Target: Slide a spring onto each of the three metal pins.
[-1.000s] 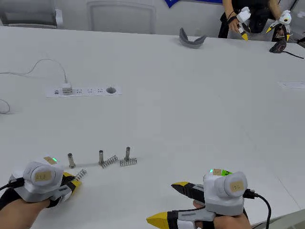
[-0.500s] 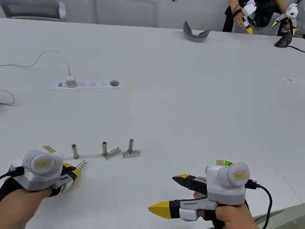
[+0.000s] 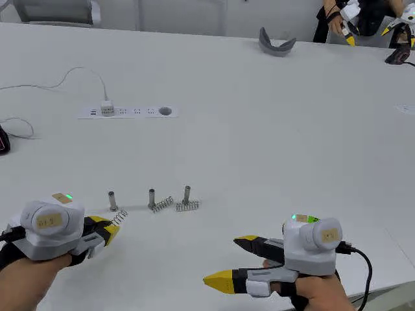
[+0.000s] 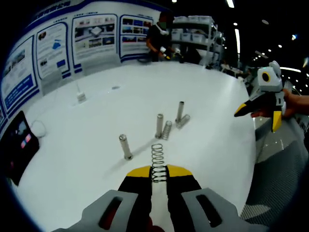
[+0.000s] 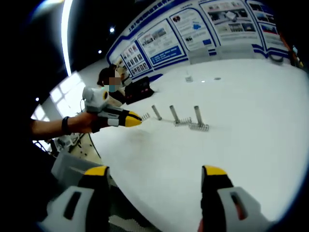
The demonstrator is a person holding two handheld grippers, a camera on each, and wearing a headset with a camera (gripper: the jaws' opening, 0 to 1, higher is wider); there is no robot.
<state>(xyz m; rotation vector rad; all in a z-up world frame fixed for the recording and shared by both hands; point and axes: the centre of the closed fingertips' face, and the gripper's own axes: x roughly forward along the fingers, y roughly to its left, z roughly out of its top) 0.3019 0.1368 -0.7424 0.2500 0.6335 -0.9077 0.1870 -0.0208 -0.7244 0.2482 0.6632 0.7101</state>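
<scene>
Left gripper view gives me the clearest look: my left gripper (image 4: 158, 171) has its jaws nearly closed, pinching the near end of one spring (image 4: 158, 162) between the yellow tips. The rest of the spring sticks straight out ahead of the jaws. Its free end points past the right side of the leftmost pin (image 4: 125, 146), close to it but not touching. I can't tell whether the spring's free end rests on the table (image 4: 96, 125) or hangs just above it.

Further on stand the middle pin (image 4: 159, 125) and the rightmost pin (image 4: 180, 111), both upright. A second spring (image 4: 167, 129) lies against the foot of the middle pin, on its right. A third spring (image 4: 183, 121) lies at the foot of the rightmost pin.

From the head view, the three pins run in a row across the near left part of the table, with the left gripper (image 3: 107, 228) just near of the leftmost one. My right gripper (image 3: 228, 260) hovers well apart at the near right, jaws spread wide with nothing between them. The right gripper view confirms that wide gap.

Far back on the table lies a white power strip (image 3: 130, 111) with a plug (image 3: 107, 105) in it.
</scene>
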